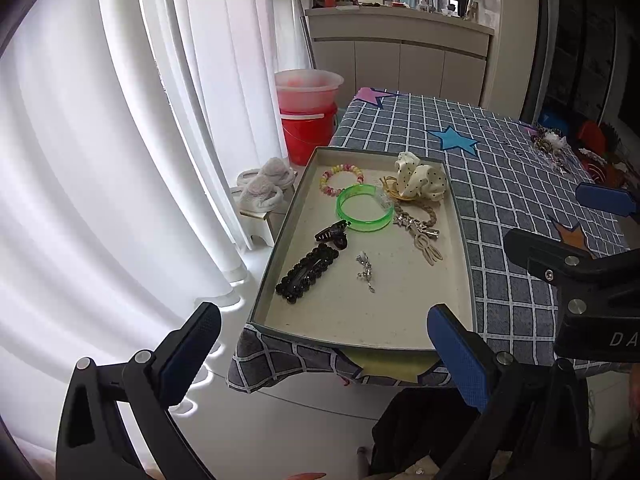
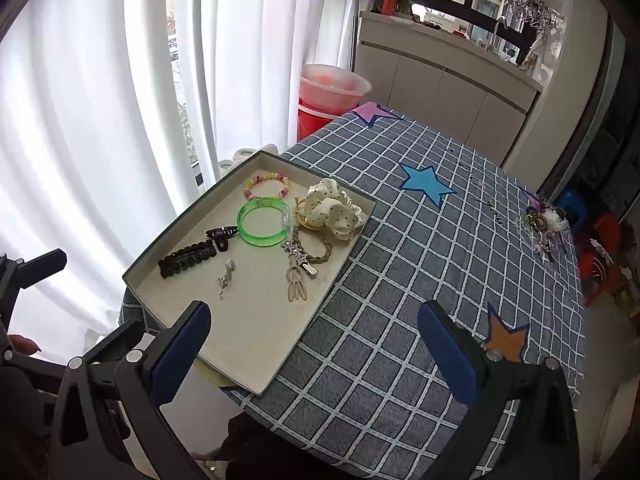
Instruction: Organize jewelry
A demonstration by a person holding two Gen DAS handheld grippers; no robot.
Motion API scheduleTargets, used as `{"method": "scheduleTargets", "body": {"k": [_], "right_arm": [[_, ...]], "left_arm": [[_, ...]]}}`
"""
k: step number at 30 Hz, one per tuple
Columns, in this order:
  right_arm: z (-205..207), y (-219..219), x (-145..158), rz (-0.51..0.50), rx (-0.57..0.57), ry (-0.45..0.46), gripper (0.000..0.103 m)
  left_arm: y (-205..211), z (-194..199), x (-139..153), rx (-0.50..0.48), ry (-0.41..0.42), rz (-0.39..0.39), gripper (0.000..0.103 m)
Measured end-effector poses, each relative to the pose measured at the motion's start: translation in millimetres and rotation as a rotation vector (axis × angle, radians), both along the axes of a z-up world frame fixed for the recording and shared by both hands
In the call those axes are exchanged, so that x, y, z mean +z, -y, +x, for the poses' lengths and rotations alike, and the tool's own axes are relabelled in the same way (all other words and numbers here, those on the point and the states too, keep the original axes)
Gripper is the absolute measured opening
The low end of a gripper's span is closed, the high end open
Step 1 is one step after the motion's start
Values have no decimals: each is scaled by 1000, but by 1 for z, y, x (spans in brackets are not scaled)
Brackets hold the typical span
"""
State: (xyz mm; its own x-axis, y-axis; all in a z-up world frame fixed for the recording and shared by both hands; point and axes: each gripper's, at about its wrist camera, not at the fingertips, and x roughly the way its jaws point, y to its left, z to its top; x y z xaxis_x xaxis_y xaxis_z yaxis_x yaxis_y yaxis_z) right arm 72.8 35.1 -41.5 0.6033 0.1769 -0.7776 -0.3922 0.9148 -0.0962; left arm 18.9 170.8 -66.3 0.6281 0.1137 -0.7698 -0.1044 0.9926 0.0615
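A shallow grey tray (image 1: 360, 332) (image 2: 244, 376) sits on the checked tablecloth at the table's near left corner. It holds a green bangle (image 1: 365, 208) (image 2: 263, 221), a pastel bead bracelet (image 1: 341, 178) (image 2: 267, 185), a cream polka-dot scrunchie (image 1: 420, 176) (image 2: 334, 207), a black beaded hair clip (image 1: 307, 273) (image 2: 187, 259), a small black claw clip (image 1: 334, 233) (image 2: 221, 236), a silver earring (image 1: 366, 270) (image 2: 226, 277) and a braided band with a star clip (image 1: 420, 229) (image 2: 301, 258). A pile of loose jewelry (image 1: 550, 146) (image 2: 542, 224) lies at the table's far right. My left gripper (image 1: 324, 352) is open and empty before the tray's near edge. My right gripper (image 2: 314, 354) is open and empty, low over the tray's near right corner; it also shows in the left wrist view (image 1: 560, 232).
The table (image 2: 420, 280) has star patches on its cloth. White curtains (image 1: 120, 160) hang to the left. A red bucket with a pink basin (image 1: 308, 112) and grey slippers on a stool (image 1: 264, 188) stand on the floor behind the tray. A cabinet counter (image 1: 400, 40) is at the back.
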Motion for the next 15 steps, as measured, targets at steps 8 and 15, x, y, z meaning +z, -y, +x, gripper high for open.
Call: {"method": "scheduleTargets", "body": {"k": [8,15], "right_arm": [[-1,-1,0,0,2,0,103],[-1,-1,0,1,3,0,103]], "left_arm": [[1,-1,1,1,6,2,103],[0,-2,1,3,4,5,103]]}}
